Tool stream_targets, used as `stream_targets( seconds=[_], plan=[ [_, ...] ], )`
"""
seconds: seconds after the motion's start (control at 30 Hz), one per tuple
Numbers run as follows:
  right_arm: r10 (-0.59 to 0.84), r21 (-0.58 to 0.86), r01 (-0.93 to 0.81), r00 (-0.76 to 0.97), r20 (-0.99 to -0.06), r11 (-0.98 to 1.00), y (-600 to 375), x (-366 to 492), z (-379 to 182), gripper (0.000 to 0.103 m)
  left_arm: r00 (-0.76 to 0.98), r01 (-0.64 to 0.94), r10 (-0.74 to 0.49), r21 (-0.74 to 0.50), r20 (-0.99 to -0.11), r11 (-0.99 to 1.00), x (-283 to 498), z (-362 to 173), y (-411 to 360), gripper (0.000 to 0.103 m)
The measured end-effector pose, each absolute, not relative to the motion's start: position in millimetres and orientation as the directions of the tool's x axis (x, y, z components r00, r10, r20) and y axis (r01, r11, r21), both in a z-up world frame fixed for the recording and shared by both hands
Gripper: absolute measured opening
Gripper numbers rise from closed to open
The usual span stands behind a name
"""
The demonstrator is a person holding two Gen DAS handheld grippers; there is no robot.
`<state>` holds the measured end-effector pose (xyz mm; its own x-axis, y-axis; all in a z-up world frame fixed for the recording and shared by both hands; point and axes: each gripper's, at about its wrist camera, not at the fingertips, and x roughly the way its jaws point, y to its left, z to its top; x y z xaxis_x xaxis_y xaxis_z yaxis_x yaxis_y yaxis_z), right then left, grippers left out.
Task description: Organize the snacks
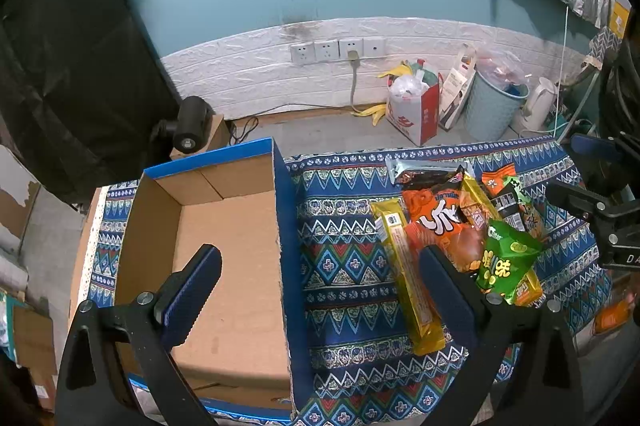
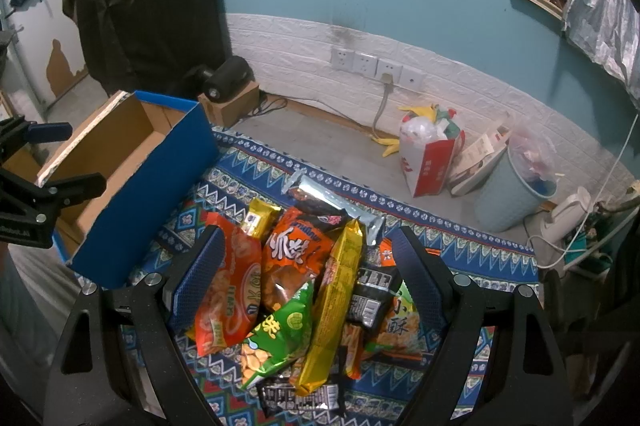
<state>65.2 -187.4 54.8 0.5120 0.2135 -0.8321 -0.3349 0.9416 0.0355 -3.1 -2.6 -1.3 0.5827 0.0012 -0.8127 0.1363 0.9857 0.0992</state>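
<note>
My R gripper (image 2: 308,278) hangs over heap of crinkly foil snack packs (image 2: 304,290), fingers wide apart, nothing held. Long gold pack (image 2: 336,310) runs 6–12 o'clock between them. Empty blue-sided cardboard box (image 2: 132,178) at 10 o'clock. L gripper (image 1: 320,290) apart, empty, snacks at 2 o'clock. I judge R nearer.

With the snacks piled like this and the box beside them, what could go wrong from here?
1. The snack packets overlap in one heap, so the open right tongs may pinch two at once or drag neighbours along.
2. The green packet lies across others; lifting one below may tip it off.
3. The box has a tall blue wall facing the pile; a low-carried packet may catch on it. The left tongs are open and empty.
</note>
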Motion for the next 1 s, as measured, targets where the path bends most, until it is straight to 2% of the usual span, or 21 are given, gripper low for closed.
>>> stream_targets(
  seconds=[0.57, 0.77, 1.0],
  plan=[
    [0.214, 0.037, -0.335, 0.509, -0.833, 0.941, -188, 66, 54, 0.084, 0.578, 0.145, -0.001, 0.101, -0.816, 0.984, -10, -11, -12, 0.100],
    [0.213, 0.039, -0.333, 0.505, -0.836, 0.942, -187, 65, 53, 0.084, 0.520, 0.156, 0.025, 0.123, -0.854, 0.980, -4, -11, -9, 0.100],
    [0.213, 0.040, -0.332, 0.504, -0.837, 0.942, -188, 64, 53, 0.084, 0.545, 0.151, 0.013, 0.114, -0.838, 0.982, -4, -11, -8, 0.100]
  ],
)
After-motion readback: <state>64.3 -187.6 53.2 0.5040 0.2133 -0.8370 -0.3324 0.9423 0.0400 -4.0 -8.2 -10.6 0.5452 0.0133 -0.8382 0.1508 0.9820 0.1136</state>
